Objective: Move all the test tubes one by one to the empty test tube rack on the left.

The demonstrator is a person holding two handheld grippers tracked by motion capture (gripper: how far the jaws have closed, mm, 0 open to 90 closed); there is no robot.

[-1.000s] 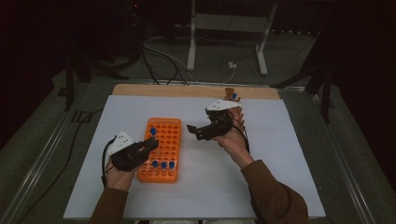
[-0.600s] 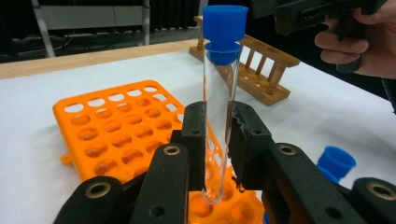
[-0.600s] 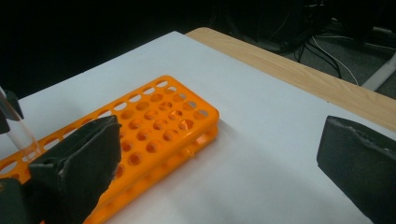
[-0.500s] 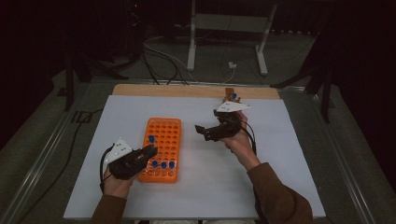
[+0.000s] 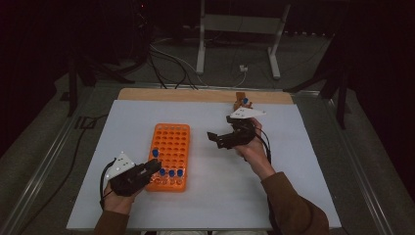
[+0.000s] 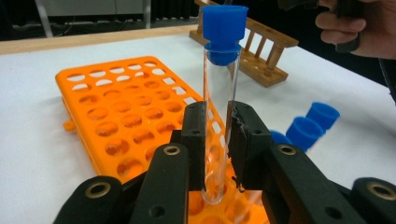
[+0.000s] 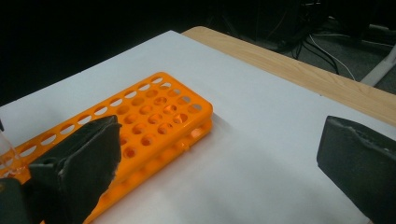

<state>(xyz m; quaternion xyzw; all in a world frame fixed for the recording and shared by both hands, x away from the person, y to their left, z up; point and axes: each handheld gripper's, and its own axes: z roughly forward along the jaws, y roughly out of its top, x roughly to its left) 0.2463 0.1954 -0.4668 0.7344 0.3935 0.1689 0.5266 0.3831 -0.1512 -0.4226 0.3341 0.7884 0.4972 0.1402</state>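
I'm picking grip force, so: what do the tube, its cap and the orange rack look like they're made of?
Tube: clear and glossy, glass or hard clear plastic; the look alone can't settle which.
Cap: opaque blue, matte, smooth moulded shape; probably soft plastic or rubber.
Rack: bright orange, even colour, slight sheen, neatly moulded holes; most likely rigid plastic.

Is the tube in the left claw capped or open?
Capped: a blue cap plugs the clear tube, which the left claw grips above the orange rack.
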